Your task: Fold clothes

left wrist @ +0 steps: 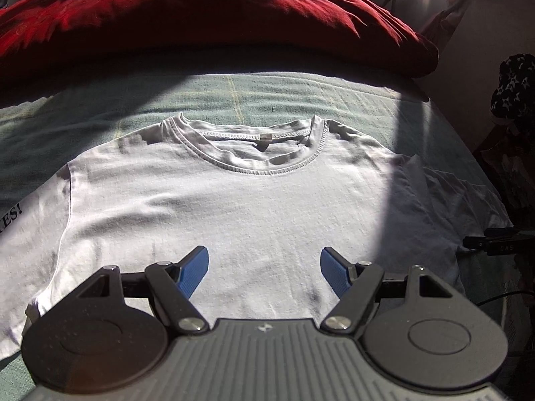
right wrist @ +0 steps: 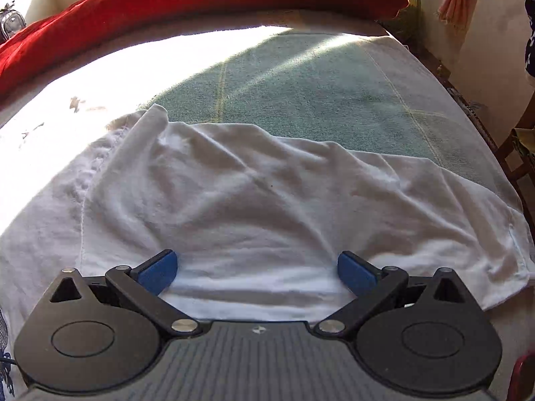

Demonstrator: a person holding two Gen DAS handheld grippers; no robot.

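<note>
A white T-shirt [left wrist: 234, 200] lies flat on the green bedcover [left wrist: 234, 93], collar [left wrist: 254, 153] toward the far side, with black print on its left sleeve. My left gripper [left wrist: 264, 272] hovers over the shirt's chest, blue pads wide apart and nothing between them. In the right wrist view the shirt's wrinkled right sleeve [right wrist: 250, 193] spreads across the bed. My right gripper [right wrist: 256, 269] stands open just above that cloth, its pads clear of the fabric. At the right edge of the left wrist view, part of the other gripper [left wrist: 495, 244] shows.
A large red pillow [left wrist: 200, 16] lies across the head of the bed [right wrist: 301, 77]. A dark patterned cloth [left wrist: 515, 87] hangs at the right beyond the bed's edge. A wooden chair [right wrist: 521, 147] stands at the right side. Strong sunlight and shadow cross the bedcover.
</note>
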